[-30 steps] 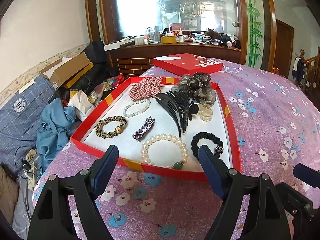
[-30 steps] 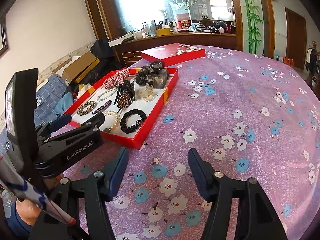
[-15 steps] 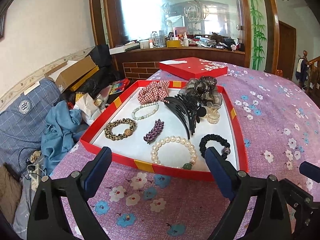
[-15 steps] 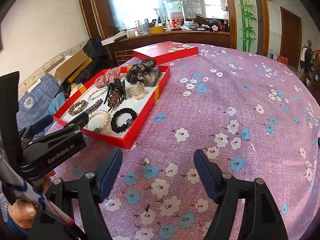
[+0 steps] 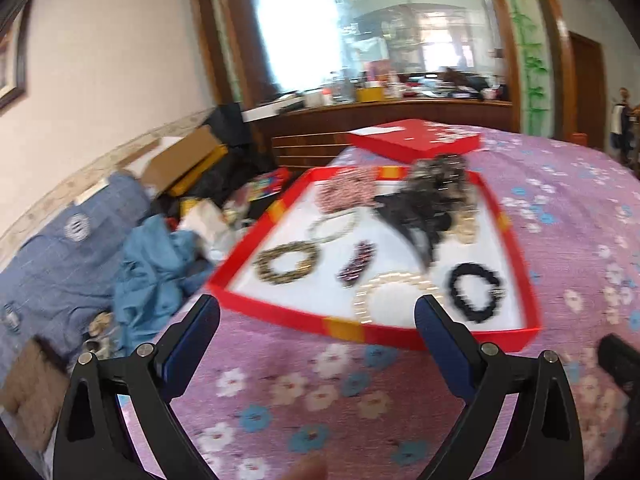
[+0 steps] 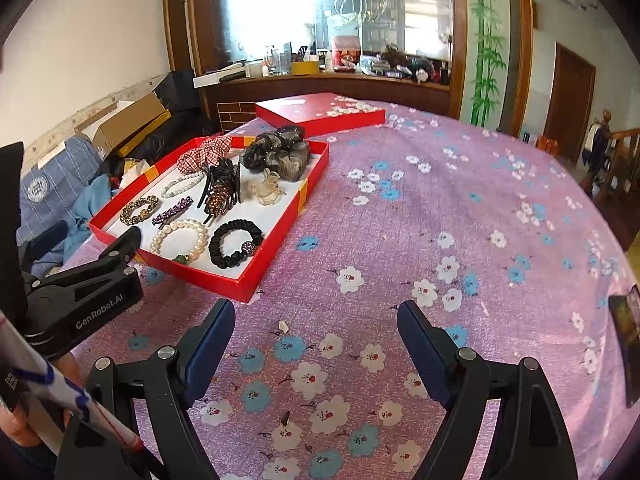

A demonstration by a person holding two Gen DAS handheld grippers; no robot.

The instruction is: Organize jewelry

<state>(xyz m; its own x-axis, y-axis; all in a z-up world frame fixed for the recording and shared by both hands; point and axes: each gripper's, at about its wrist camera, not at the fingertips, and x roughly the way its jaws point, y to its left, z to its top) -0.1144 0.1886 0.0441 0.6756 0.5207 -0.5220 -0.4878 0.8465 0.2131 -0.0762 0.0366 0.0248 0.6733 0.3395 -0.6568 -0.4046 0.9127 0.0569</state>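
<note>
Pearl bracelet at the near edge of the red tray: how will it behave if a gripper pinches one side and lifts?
The pearl bracelet is separate round beads on a string, so it will probably sag into a hanging loop rather than hold its ring shape. The beads look smooth and glossy, so flat fingers may slip off. It lies flat on the red tray floor, so it is unlikely to roll.

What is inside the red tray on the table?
In the red tray: pearl bracelet, black scrunchie, leopard bracelet, purple clip, checked scrunchie. The dark pile hides what lies beneath.
</note>
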